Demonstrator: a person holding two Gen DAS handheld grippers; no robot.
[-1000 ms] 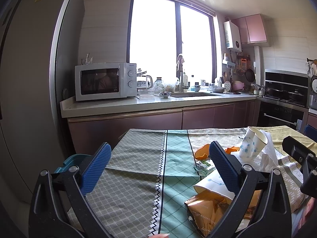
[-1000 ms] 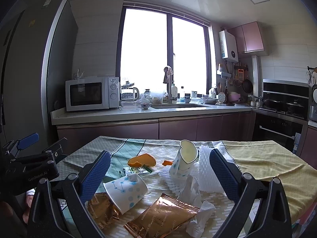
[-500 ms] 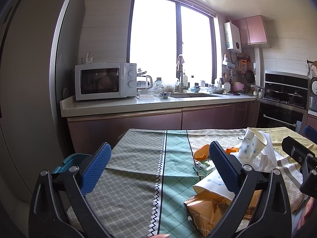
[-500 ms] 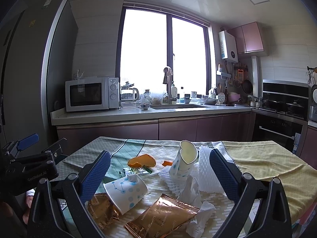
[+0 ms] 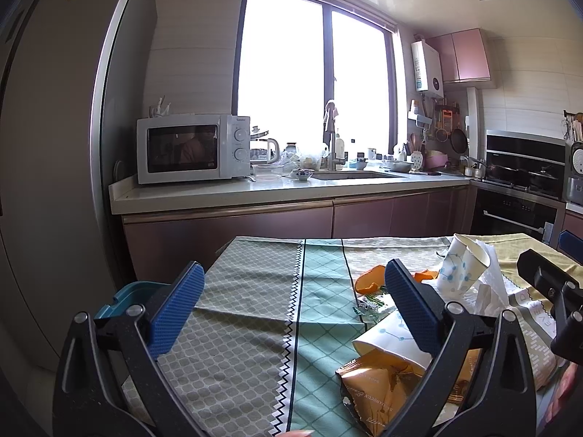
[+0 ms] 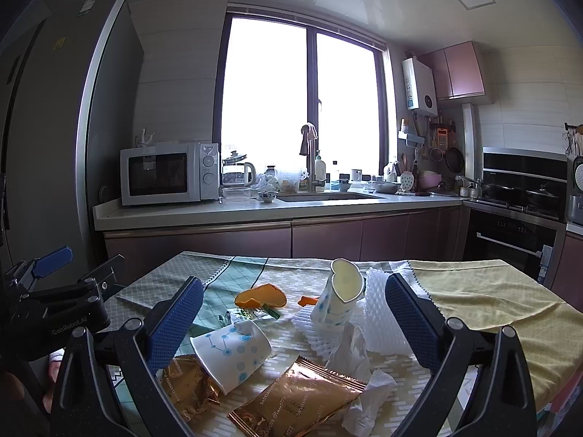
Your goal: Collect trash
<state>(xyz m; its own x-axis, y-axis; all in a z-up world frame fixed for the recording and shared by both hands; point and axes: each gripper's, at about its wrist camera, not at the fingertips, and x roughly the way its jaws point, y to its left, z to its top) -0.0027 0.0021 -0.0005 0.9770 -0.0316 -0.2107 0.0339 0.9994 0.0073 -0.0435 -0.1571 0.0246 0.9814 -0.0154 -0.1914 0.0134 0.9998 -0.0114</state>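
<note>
While both grippers are wide open and hold nothing, the step now looks like picking the first bit of trash. The right gripper (image 6: 289,322) hangs just over the pile, so I think it should go first. A good pick is the cup (image 6: 230,351) lying on its side, near the front. It is thin paper, so the gripper should close softly on its wall or it will crush. The gold wrapper (image 6: 297,400) beside it lies flat and may be slippery. It may be best to pinch it at an edge.

The left gripper (image 5: 291,307) is over a bare part of the cloth, to the left of the pile. A blue bin (image 5: 133,293) peeks out past the left edge of the surface (image 5: 251,313). It may be the place for the trash, but I cannot tell for sure.

The trash sits in one heap on the checked cloth. A second cup (image 6: 337,298) stands up, bent at the rim. White foam net (image 6: 380,318) leans beside it, and crumpled tissue (image 6: 355,371) lies in front. Orange peel (image 6: 260,296) lies at the back, with a small green wrapper (image 6: 247,315) just before it. Another gold wrapper (image 6: 191,389) pokes out under the fallen cup.
</note>
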